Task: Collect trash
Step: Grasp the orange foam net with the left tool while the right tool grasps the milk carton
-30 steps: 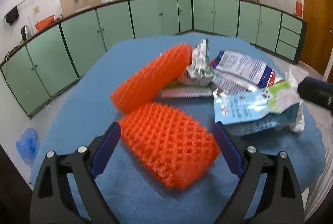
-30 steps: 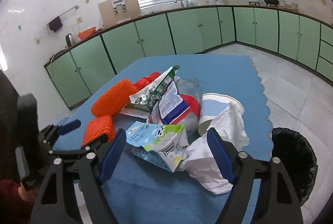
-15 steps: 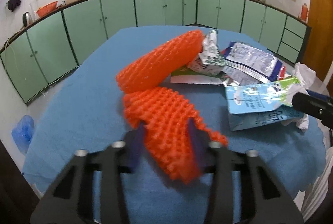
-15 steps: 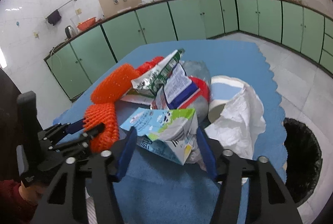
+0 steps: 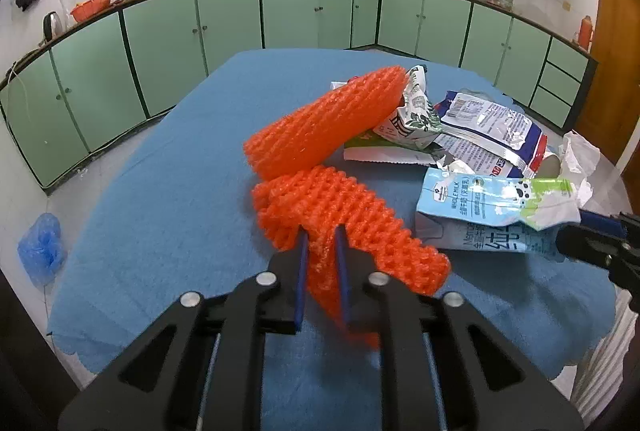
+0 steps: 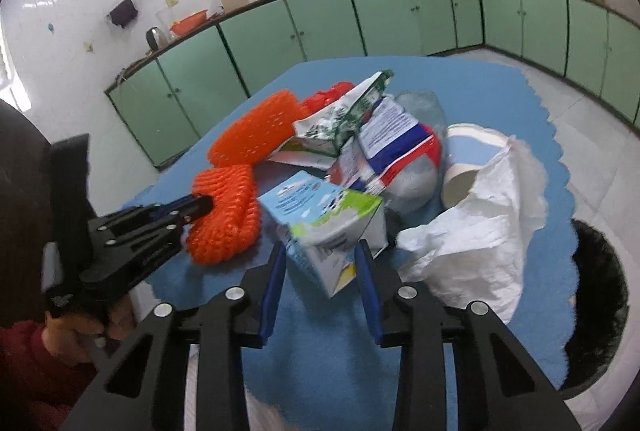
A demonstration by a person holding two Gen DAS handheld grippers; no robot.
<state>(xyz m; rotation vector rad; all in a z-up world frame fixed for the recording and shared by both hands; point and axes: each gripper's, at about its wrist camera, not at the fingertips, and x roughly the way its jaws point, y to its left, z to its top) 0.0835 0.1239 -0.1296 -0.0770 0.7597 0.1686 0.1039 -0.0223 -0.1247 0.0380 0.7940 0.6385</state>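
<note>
My left gripper (image 5: 320, 237) is shut on an orange foam fruit net (image 5: 352, 215), pinching its near edge; the net also shows in the right wrist view (image 6: 226, 211). A second orange net (image 5: 324, 123) lies behind it. My right gripper (image 6: 320, 251) is shut on a crushed blue, white and green milk carton (image 6: 324, 219), which also shows in the left wrist view (image 5: 492, 211). Behind lie a green-and-white wrapper (image 6: 340, 119), a blue, white and red packet (image 6: 392, 139), a paper cup (image 6: 464, 167) and a crumpled white bag (image 6: 480, 231).
The trash lies on a table with a blue cloth (image 5: 180, 211). A black-lined bin (image 6: 596, 295) stands on the floor at the table's right edge. A blue plastic bag (image 5: 40, 247) lies on the floor at the left. Green kitchen cabinets (image 5: 320, 15) line the walls.
Both grippers went from wide open to shut: the left closed on the near orange net, the right moved forward and closed on the milk carton.
</note>
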